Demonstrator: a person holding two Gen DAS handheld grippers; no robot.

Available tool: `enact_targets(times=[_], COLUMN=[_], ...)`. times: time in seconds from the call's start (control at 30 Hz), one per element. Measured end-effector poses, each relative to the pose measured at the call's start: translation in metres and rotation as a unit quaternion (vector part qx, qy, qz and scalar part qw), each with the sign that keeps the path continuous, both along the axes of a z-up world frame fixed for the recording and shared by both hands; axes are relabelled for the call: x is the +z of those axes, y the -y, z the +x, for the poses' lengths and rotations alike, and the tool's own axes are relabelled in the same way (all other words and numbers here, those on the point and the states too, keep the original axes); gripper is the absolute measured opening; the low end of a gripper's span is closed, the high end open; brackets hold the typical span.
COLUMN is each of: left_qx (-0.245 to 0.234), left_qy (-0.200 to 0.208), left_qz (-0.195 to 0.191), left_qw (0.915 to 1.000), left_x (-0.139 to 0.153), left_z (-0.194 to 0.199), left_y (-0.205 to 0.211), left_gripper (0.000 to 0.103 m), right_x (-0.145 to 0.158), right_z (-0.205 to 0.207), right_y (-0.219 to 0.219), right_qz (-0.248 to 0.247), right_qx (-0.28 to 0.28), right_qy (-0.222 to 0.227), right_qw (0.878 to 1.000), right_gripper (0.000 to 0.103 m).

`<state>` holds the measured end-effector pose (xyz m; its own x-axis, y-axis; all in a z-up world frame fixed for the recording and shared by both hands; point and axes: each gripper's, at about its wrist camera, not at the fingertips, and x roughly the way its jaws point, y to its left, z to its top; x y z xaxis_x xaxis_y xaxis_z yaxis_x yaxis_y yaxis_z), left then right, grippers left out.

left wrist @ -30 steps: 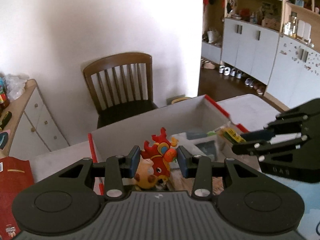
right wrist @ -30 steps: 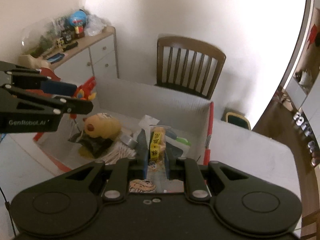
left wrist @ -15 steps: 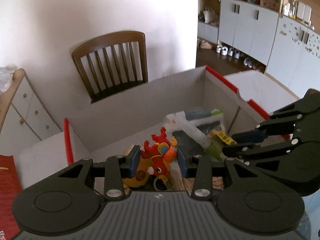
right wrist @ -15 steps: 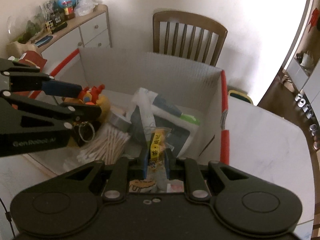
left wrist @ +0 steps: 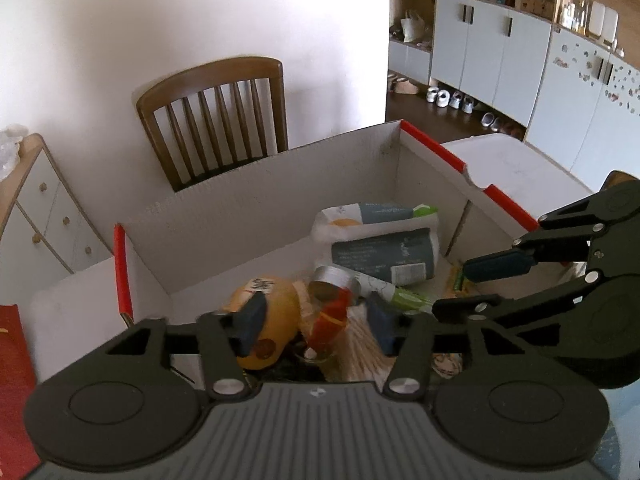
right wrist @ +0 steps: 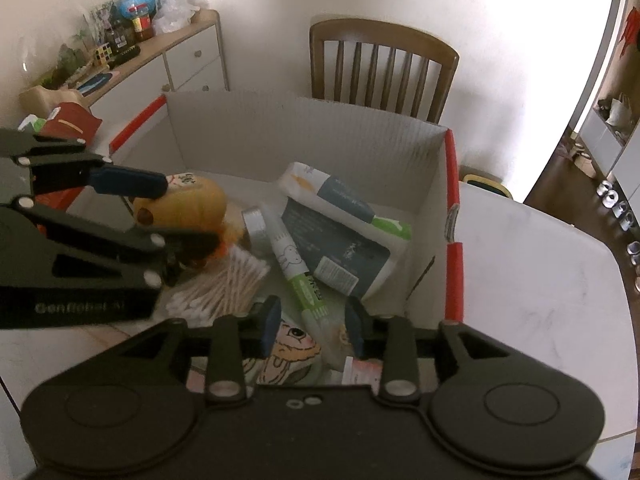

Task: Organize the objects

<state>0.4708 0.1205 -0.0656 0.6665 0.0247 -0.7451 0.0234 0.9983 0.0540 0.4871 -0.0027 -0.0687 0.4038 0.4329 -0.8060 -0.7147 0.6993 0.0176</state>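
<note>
Wooden chair (left wrist: 216, 116) against white wall (left wrist: 160, 20).

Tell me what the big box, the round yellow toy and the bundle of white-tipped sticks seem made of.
Box: looks like white corrugated cardboard, matte, with fine ribbing on its walls and red edging. Yellow toy: probably soft plush, rounded and dull, though blur leaves vinyl possible. Sticks: apparently cotton swabs, pale wooden or paper stems with white fluffy tips.

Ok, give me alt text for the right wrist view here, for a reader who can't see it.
Right gripper, jaws just opened and holding nothing, hangs over an open white cardboard box on a table. Inside lie a yellow plush toy, cotton swabs, a tape roll, a green-tipped tube and a tissue pack. The left gripper reaches in from the left, also open.
</note>
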Motion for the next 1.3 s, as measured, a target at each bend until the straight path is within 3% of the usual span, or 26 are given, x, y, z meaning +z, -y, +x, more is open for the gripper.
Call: enact_targets(times=[0.17, 0.27, 0.57, 0.67, 0.73, 0.83, 1.07, 1.3], left_qx=[-0.002, 0.005, 0.025, 0.040, 0.051, 0.064, 0.073, 0.096], left_qy=[0.003, 0.008, 0.039, 0.050, 0.056, 0.060, 0.069, 0.076], left_qz=[0.000, -0.005, -0.016, -0.026, -0.039, -0.049, -0.053, -0.059], left_qw=[1.0000, 0.9999, 0.9988, 0.9976, 0.9964, 0.9949, 0.9935, 0.9907], left_x=[0.000, 0.003, 0.020, 0.028, 0.033, 0.038, 0.045, 0.047], left_z=[-0.010, -0.017, -0.041, -0.049, -0.054, -0.060, -0.079, -0.099], left_y=[0.005, 0.005, 0.004, 0.002, -0.001, -0.003, 0.000, 0.002], left_gripper=[0.065, 0.065, 0.065, 0.065, 0.066, 0.066, 0.077, 0.083], right_x=[0.008, 0.014, 0.037, 0.046, 0.051, 0.055, 0.066, 0.073], right_z=[-0.003, -0.008, -0.023, -0.026, -0.029, -0.035, -0.048, -0.062], right_y=[0.007, 0.012, 0.020, 0.024, 0.027, 0.030, 0.043, 0.057], right_qz=[0.006, 0.010, 0.027, 0.036, 0.045, 0.047, 0.069, 0.093], right_qx=[0.001, 0.003, 0.013, 0.017, 0.020, 0.025, 0.034, 0.043], right_qy=[0.006, 0.019, 0.040, 0.046, 0.048, 0.055, 0.062, 0.066], right_qw=[1.000, 1.000, 0.999, 0.998, 0.998, 0.997, 0.995, 0.993], right_gripper=[0.036, 0.050, 0.051, 0.056, 0.065, 0.065, 0.068, 0.082])
